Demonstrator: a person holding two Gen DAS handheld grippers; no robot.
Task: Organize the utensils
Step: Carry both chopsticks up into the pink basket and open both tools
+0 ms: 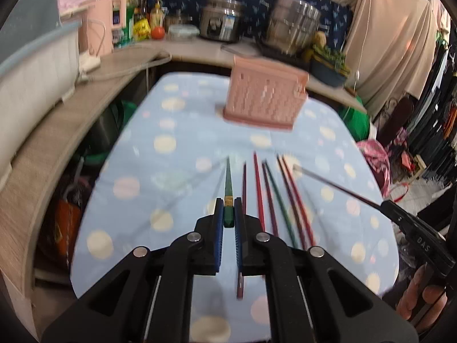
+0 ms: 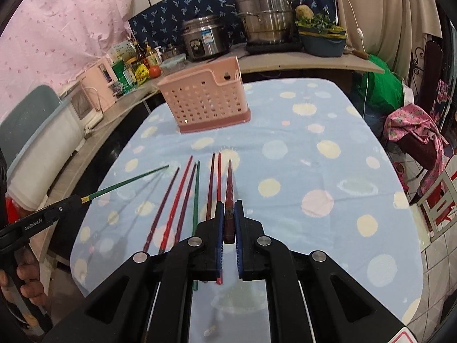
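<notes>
My left gripper (image 1: 228, 214) is shut on a green chopstick (image 1: 228, 183) and holds it above the table, pointing at the pink perforated utensil basket (image 1: 264, 97). My right gripper (image 2: 228, 217) is shut on a dark red chopstick (image 2: 229, 188), also lifted. Several red, purple and green chopsticks (image 2: 182, 200) lie side by side on the blue dotted tablecloth (image 2: 314, 148) below both grippers. The basket (image 2: 204, 100) stands upright at the table's far end. The left gripper with its green chopstick (image 2: 125, 183) shows at left in the right wrist view.
A wooden counter (image 2: 285, 60) runs behind and left of the table with a rice cooker (image 2: 204, 38), a steel steamer pot (image 2: 264, 14), bottles and a planter (image 2: 322, 38). A white bin (image 1: 34, 65) stands at left. A chair with pink cloth (image 2: 414, 131) is at right.
</notes>
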